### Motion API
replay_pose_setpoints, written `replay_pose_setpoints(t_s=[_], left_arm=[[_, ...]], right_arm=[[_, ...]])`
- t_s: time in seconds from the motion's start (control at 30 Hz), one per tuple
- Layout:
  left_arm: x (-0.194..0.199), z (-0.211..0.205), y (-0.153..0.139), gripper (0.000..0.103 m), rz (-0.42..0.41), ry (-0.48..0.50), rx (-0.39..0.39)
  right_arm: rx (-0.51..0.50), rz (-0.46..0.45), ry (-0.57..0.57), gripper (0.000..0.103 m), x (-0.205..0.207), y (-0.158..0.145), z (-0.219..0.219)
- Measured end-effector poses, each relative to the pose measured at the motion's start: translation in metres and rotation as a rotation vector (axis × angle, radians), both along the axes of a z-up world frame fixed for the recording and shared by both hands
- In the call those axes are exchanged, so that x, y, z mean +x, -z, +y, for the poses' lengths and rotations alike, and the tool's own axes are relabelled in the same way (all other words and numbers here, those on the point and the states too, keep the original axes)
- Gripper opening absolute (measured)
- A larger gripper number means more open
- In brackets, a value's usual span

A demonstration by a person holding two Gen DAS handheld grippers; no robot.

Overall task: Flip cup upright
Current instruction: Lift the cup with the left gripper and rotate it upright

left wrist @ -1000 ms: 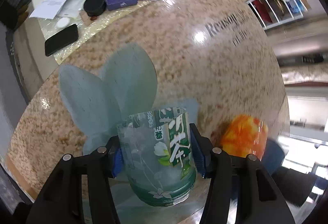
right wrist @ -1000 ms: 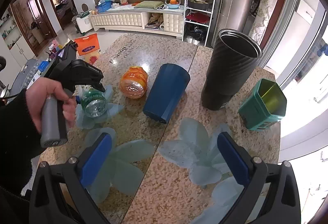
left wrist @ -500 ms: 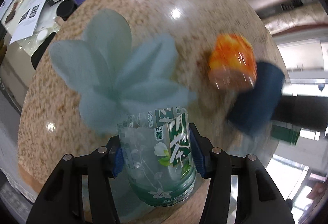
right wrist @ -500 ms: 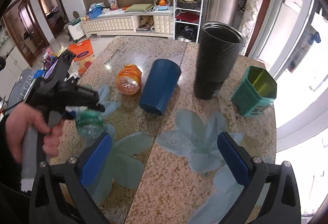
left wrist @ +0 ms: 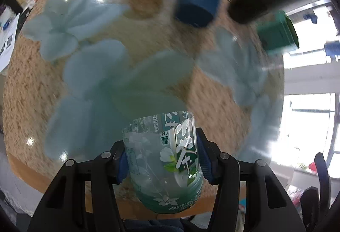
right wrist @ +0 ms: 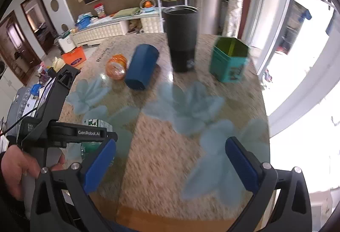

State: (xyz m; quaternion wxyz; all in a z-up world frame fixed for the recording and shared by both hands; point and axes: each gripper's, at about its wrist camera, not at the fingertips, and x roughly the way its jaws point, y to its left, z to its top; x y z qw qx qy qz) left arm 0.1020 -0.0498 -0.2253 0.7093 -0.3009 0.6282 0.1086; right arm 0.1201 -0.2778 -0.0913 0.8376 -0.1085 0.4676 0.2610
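Observation:
My left gripper (left wrist: 162, 163) is shut on a clear green cut-bottle cup (left wrist: 163, 164) with white flower print, held between its blue pads over the near edge of the table, open end pointing away from the camera. In the right wrist view the same cup (right wrist: 93, 125) peeks out behind the left gripper (right wrist: 63, 130), low at the left. My right gripper (right wrist: 170, 164) is open and empty above the table's front part.
On the granite table (right wrist: 170, 147) lie an orange cup (right wrist: 115, 66) and a blue cup (right wrist: 141, 66) on their sides. A tall black tumbler (right wrist: 181, 36) and a green square cup (right wrist: 229, 60) stand upright behind them.
My left gripper has swung with the green cup toward the table's near edge and turned, so the other cups now show ahead of it. The right gripper has drawn back a little.

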Motion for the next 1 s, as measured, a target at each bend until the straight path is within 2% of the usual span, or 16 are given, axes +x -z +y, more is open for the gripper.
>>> replay_pose_setpoints(t_s=[0.1, 0.27, 0.47, 0.83, 0.93, 1.0], left_arm=[[-0.005, -0.021, -0.004, 0.058, -0.022, 0.044, 0.054], [-0.01, -0.029, 0.005, 0.058, -0.023, 0.08, 0.127], [0.004, -0.049, 0.035, 0.058, 0.011, 0.149, 0.123], [0.011, -0.061, 0.043, 0.065, 0.015, 0.162, 0.155], [0.011, -0.06, 0.048, 0.072, 0.039, 0.162, 0.158], [0.01, -0.063, 0.051, 0.087, 0.055, 0.172, 0.177]], right_arm=[[-0.002, 0.0, 0.028, 0.103, -0.011, 0.001, -0.016], [-0.001, 0.015, 0.044, 0.103, -0.026, 0.009, -0.029], [-0.013, 0.026, 0.038, 0.103, -0.031, 0.015, -0.027], [-0.001, 0.061, 0.04, 0.103, -0.032, 0.021, -0.032], [0.001, 0.065, 0.043, 0.103, -0.032, 0.02, -0.034], [0.0, 0.058, 0.04, 0.103, -0.032, 0.018, -0.034]])
